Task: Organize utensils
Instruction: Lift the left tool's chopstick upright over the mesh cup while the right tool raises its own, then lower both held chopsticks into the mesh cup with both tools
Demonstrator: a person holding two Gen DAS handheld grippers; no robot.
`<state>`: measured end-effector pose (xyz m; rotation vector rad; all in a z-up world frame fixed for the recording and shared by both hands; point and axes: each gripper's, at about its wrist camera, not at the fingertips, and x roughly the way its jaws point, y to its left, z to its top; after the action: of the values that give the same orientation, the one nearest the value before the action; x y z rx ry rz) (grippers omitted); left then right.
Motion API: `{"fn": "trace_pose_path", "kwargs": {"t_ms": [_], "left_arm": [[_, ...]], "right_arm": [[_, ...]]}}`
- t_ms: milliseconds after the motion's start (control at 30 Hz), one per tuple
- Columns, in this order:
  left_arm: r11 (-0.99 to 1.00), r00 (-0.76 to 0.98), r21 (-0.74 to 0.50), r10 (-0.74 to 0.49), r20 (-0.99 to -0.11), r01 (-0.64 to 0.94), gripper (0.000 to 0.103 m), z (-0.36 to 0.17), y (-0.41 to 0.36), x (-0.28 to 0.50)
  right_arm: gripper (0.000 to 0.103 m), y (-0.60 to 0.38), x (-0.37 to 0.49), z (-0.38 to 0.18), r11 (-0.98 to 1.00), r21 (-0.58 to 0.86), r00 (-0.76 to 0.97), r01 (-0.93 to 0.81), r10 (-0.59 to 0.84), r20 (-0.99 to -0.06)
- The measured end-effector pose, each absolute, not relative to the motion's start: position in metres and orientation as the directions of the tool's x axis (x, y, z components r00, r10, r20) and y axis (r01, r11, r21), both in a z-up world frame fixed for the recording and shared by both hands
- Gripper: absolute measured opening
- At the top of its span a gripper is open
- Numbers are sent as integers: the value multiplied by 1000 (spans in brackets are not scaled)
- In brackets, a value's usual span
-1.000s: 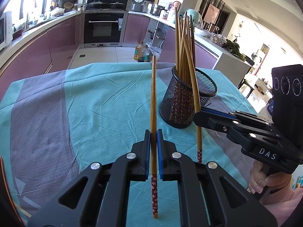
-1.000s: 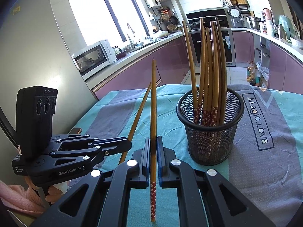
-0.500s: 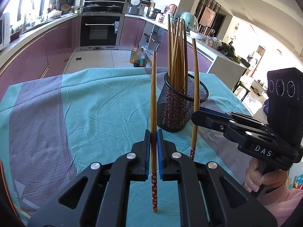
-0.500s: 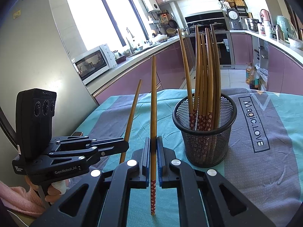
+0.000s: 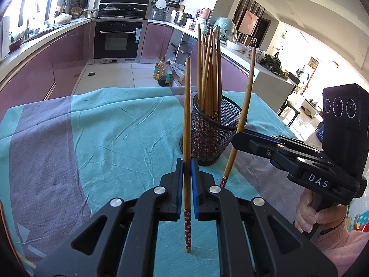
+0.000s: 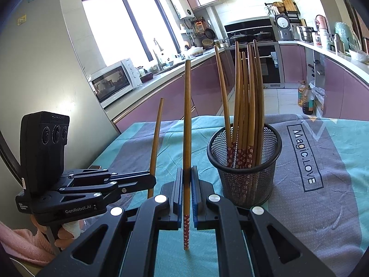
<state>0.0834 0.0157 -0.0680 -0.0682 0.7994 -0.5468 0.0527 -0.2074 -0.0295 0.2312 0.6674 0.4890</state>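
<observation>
Nearest the left wrist camera, the left claw (image 5: 187, 185) is clamped on one chopstick (image 5: 186, 138), gripped low on the shaft just above its patterned end, with most of the length standing free above the pads. The right claw (image 6: 187, 188) is clamped on a second chopstick (image 6: 186, 127) in the same manner. Both sticks stand close to upright above the cloth-covered surface (image 5: 103, 138).

Risk 1: pivot in the grip. Each stick is held at a single narrow point far from its middle. Any sideways contact is likely to rotate it between the pads.

Risk 2: collision between tools. The two claws work close together beside the holder, so the free upper ends may cross or strike the opposite claw.

Further out, the mesh holder (image 6: 244, 173) stands upright on the surface, already holding a bundle of chopsticks (image 6: 246, 92) that fan outward above its rim.

Risk 3: blocked entry. A descending patterned end may catch the rim or the fanned bundle and fail to drop in.

Risk 4: tipping. The holder looks light; a side push may topple it.
</observation>
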Motion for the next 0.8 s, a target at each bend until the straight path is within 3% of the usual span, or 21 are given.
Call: {"fn": "trace_pose_path", "kwargs": {"t_ms": [800], "left_arm": [[851, 582, -251, -504, -638, 461, 8, -56, 11, 84]], "right_arm": [[6, -221, 53, -15, 867, 346, 711, -360, 495, -499]]}}
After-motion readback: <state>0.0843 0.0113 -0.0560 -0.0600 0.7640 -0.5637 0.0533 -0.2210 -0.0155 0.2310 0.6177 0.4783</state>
